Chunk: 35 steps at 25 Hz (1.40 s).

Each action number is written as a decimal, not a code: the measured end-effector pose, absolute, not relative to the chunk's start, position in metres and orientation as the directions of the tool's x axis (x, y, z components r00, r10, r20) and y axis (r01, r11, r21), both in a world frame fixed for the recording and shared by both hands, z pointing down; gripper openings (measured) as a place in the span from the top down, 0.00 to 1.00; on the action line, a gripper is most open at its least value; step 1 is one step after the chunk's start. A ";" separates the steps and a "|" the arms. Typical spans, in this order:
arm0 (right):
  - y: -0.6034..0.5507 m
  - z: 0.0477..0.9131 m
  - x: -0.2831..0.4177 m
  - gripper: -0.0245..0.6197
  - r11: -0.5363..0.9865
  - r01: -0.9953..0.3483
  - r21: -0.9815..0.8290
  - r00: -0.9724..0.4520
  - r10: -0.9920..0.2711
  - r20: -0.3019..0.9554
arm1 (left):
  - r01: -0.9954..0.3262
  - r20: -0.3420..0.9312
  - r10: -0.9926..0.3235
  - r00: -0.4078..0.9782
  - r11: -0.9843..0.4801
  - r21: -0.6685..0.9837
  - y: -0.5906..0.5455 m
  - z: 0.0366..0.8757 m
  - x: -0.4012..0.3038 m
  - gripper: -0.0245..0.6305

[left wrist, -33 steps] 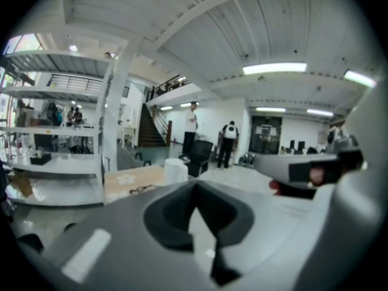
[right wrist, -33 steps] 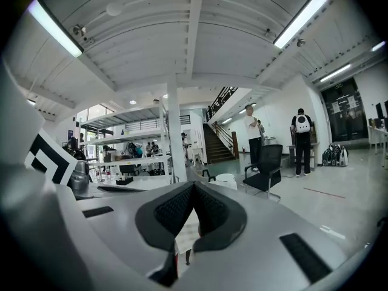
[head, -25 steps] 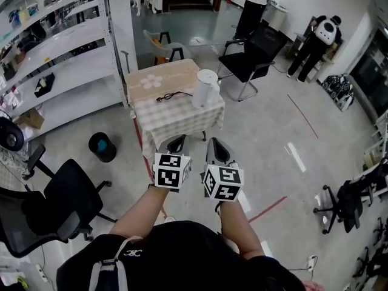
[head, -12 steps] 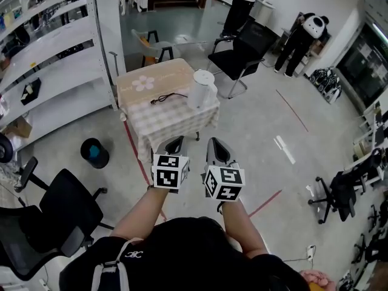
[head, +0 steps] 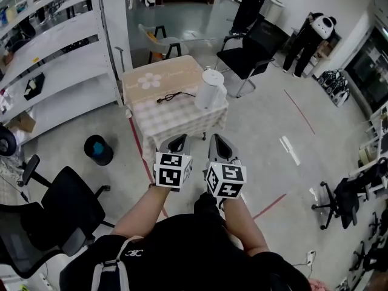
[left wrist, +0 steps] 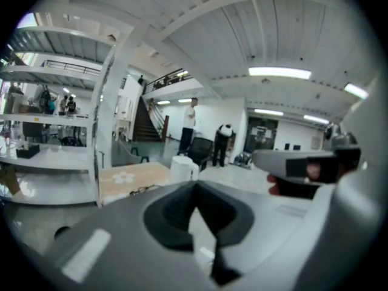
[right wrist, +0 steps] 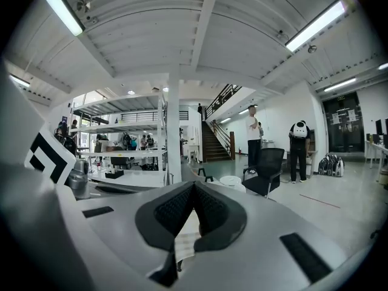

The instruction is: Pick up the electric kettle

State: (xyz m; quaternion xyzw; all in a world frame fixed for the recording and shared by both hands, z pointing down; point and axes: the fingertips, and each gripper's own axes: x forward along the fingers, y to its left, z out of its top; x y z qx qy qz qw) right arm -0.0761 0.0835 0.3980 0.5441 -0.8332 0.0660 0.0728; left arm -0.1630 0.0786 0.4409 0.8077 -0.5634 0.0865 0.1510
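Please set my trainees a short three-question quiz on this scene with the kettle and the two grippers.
1. True or false: the kettle stands on the floor.
2. What lies on the table beside the kettle? A a black cable; B a plate; C a book.
3. How do the jaws of the left gripper and the right gripper stand?
Key: 1 false, it stands on the table. 2 A. 3 Both shut, holding nothing.
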 end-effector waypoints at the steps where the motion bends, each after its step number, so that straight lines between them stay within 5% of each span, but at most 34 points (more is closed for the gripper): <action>1: 0.076 0.399 -0.076 0.98 0.400 -0.916 -0.032 -0.398 -0.897 0.192 | -0.938 0.312 -0.885 0.345 -0.315 0.144 0.072 0.442 -0.163 0.97; 10: -0.025 0.410 -0.031 0.98 0.346 -0.938 -0.019 -0.343 -0.918 0.201 | -0.943 0.326 -0.886 0.331 -0.304 0.133 -0.013 0.446 -0.129 0.97; 35: -0.271 0.466 0.072 0.98 0.536 -0.832 -0.146 -0.553 -0.774 0.308 | -0.967 0.430 -0.867 0.251 -0.199 0.161 -0.249 0.492 -0.026 0.96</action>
